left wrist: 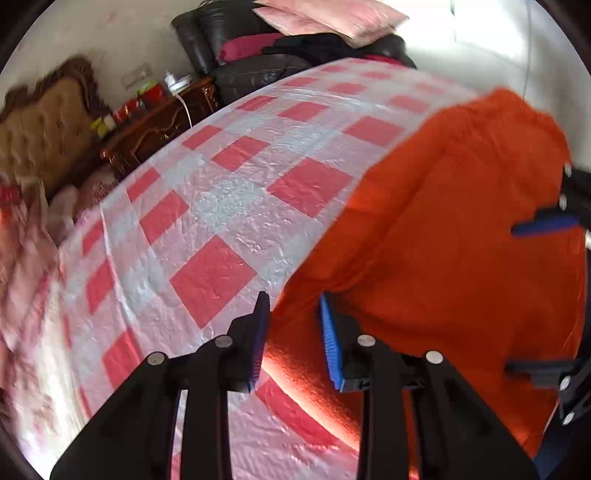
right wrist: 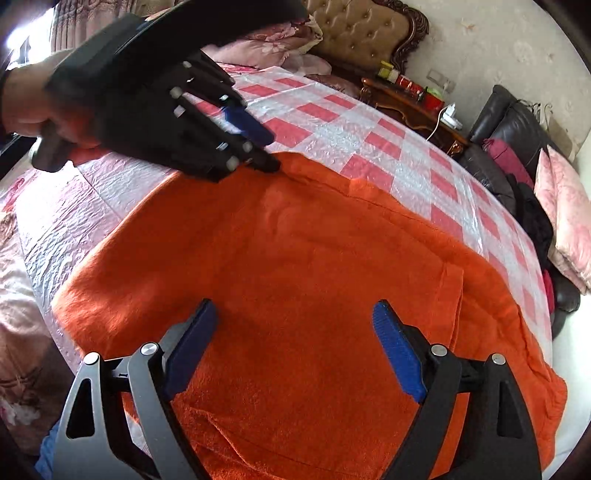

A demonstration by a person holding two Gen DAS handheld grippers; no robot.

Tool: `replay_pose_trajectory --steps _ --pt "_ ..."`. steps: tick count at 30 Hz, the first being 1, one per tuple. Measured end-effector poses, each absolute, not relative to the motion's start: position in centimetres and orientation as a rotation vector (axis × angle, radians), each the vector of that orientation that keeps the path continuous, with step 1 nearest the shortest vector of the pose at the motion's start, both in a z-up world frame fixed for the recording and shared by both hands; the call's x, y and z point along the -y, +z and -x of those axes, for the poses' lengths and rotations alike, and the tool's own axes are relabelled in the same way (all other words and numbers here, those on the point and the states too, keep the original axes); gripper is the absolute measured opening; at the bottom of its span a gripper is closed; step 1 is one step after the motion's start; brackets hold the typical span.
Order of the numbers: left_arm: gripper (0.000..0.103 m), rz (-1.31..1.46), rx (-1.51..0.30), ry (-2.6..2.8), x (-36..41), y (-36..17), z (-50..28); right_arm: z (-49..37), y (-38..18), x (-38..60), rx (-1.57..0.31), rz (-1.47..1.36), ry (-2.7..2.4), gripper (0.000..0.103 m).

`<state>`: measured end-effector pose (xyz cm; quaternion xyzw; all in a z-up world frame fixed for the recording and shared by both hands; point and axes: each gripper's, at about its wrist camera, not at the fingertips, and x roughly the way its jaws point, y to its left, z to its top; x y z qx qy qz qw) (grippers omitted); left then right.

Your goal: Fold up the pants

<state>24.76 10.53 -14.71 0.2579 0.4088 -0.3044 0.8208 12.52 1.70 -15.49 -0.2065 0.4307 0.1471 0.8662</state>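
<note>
A bed (right wrist: pixel 369 122) covered with a pink-and-white checked plastic sheet (left wrist: pixel 229 192) carries orange fleece pants (right wrist: pixel 295 280), which lie spread over the near side of the sheet, reaching toward its right-hand edge. Behind the bed stand a tufted brown headboard (right wrist: pixel 362 33), a carved wooden nightstand (right wrist: pixel 410 107) crowded with small containers, and a black leather sofa (left wrist: pixel 236 51) piled with pink cushions. The right gripper (right wrist: pixel 291 343) hovers over the middle of the pants with its blue-padded fingers (right wrist: pixel 397 350) spread wide and nothing between them. The left gripper (left wrist: pixel 295 332), fingers partly open, sits at the far edge of the pants where the fabric meets the checked sheet; an orange fold lies between the pads, though a firm grip cannot be made out.
</note>
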Motion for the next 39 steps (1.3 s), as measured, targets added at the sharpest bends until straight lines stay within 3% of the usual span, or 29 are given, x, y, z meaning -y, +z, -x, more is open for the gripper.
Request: replay_pose_trajectory --steps 2,4,5,6,7,12,14,17,20,25,26,28,39 --pt "0.041 -0.494 -0.862 -0.629 -11.1 -14.9 -25.2 -12.6 -15.5 -1.5 -0.914 0.419 0.317 0.082" --pt "0.038 -0.375 -0.865 -0.599 -12.4 -14.8 -25.5 -12.8 -15.5 -1.3 -0.929 0.405 0.329 0.082" --pt "0.018 -0.334 -0.847 -0.532 -13.2 -14.6 -25.7 -12.9 -15.6 -1.3 -0.936 0.398 0.333 0.082" --pt "0.011 -0.309 -0.844 -0.444 -14.2 -14.7 -26.2 -13.0 -15.6 -1.2 -0.942 0.392 0.338 0.082" --pt "0.009 -0.267 -0.841 -0.369 -15.4 -14.7 -26.6 -13.1 -15.6 -1.1 -0.948 0.386 0.344 0.082" --pt "0.015 0.035 -0.774 -0.250 -19.7 -11.9 -23.4 -13.5 -15.5 -1.0 -0.961 0.370 0.363 0.082" --pt "0.015 0.150 -0.758 -0.222 -20.9 -11.2 -20.8 -14.3 -15.1 -0.6 -0.990 0.331 0.404 0.076" --pt "0.015 0.301 -0.754 -0.184 -22.5 -11.4 -15.5 -15.6 -12.8 -0.6 -0.956 0.311 0.507 0.076" --pt "0.015 0.373 -0.783 -0.170 -23.4 -11.8 -10.1 -19.0 -9.8 -1.2 -0.868 0.321 0.638 0.079" --pt "0.015 0.454 -0.854 -0.314 -21.3 -13.0 -1.7 -24.3 -8.1 -3.0 -0.894 0.338 0.787 0.079" --pt "0.015 0.471 -0.858 -0.337 -20.6 -13.3 -0.7 -25.0 -8.1 -3.4 -0.923 0.327 0.813 0.071" --pt "0.015 0.528 -0.852 -0.375 -19.4 -14.4 0.4 -26.0 -8.5 -4.4 -0.979 0.333 0.839 0.058" --pt "0.013 0.617 -0.790 -0.351 -18.5 -17.6 -0.6 -19.1 -10.4 -8.2 -1.064 0.584 0.864 0.058"
